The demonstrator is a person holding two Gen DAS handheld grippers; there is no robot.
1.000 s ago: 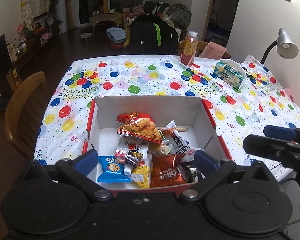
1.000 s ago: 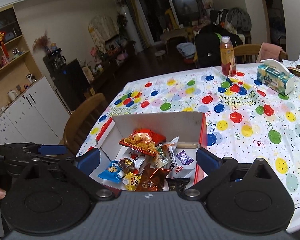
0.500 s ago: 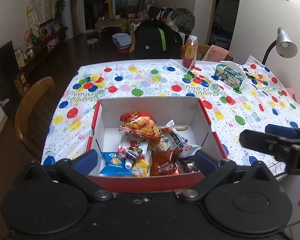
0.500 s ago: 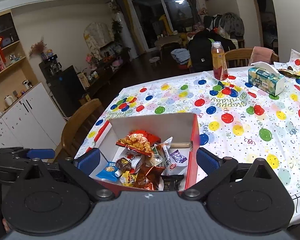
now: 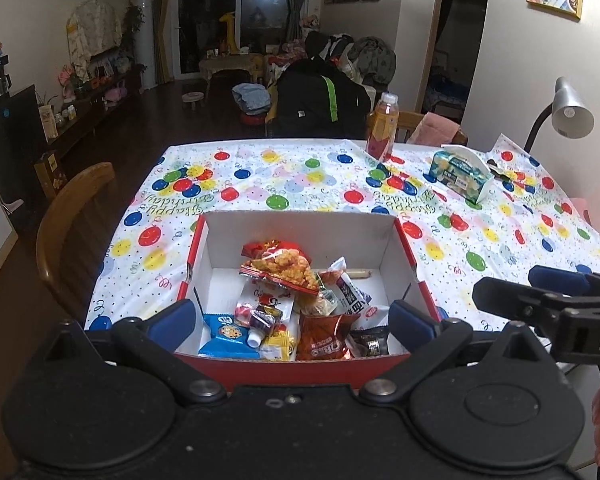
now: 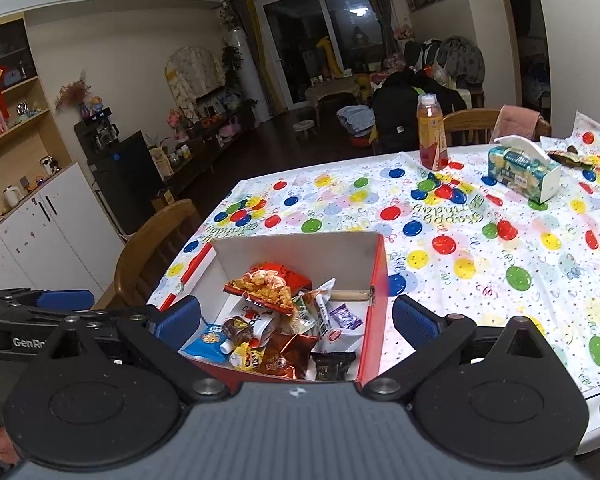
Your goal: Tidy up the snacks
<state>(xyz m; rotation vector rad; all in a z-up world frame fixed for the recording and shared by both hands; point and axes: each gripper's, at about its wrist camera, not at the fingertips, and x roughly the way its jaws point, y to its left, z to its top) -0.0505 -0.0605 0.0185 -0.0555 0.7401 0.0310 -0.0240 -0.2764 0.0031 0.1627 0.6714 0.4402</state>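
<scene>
Left wrist view: the left claw [image 5: 291, 318] gapes wide, empty, at lower centre; the snack box [image 5: 300, 224] sits mid-frame on the worktop [image 5: 300, 172].

Right wrist view: the right claw [image 6: 296, 322] is spread wide, empty; the box [image 6: 296, 248] lies centre-left.

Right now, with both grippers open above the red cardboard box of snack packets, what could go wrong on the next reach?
1. The snack packets overlap in a heap; closing on the orange-red crisp bag may drag the yellow packet beside it.
2. The red cardboard box sits near the table edge; a push might slide it off.
3. The left gripper and right gripper aim at the same box, so they could collide.
</scene>
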